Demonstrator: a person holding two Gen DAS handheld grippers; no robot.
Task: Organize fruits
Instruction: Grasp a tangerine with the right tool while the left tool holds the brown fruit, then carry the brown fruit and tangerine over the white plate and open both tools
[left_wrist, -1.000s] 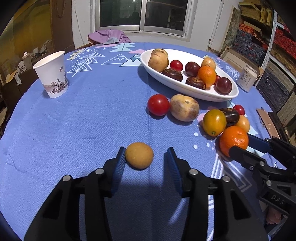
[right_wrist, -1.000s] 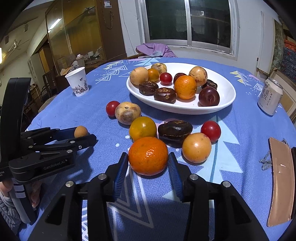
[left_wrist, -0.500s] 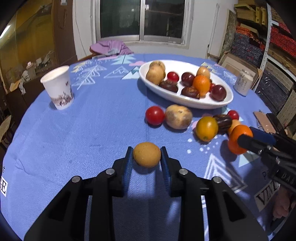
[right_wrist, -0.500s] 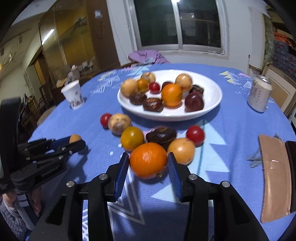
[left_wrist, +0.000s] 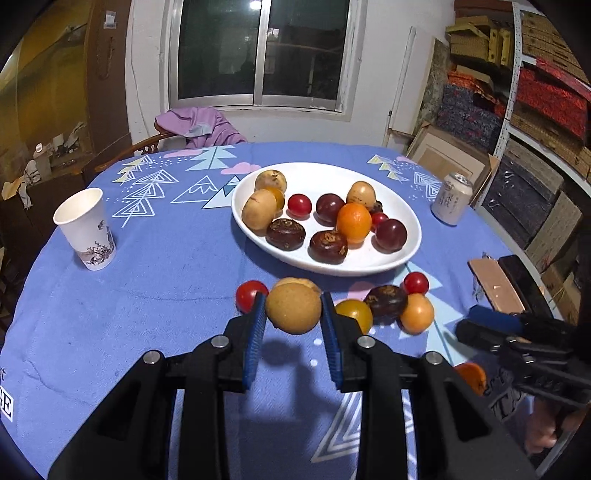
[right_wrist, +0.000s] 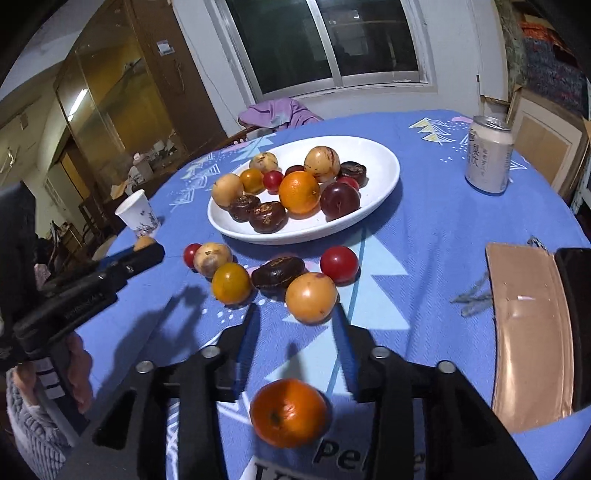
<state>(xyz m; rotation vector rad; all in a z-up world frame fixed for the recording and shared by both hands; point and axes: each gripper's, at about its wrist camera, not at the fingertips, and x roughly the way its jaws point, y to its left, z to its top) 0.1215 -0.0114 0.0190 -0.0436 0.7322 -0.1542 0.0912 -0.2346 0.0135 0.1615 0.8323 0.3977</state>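
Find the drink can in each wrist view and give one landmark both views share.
Left wrist: the can stands at right, just beyond the white plate's right end.
Right wrist: the can stands upper right, right of the plate.
Shared landmark: the paper cup.

round tan fruit mostly hidden behind the held one, small red tomato half behind blue-padded fingers, right fingers motion-blurred

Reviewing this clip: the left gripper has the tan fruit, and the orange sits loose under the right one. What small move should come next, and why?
Probably carry the left gripper forward over the white plate and release there: it is shut on the tan fruit, lifted off the cloth. The orange lies ungripped behind the right gripper's fingertips, needing a separate regrasp.
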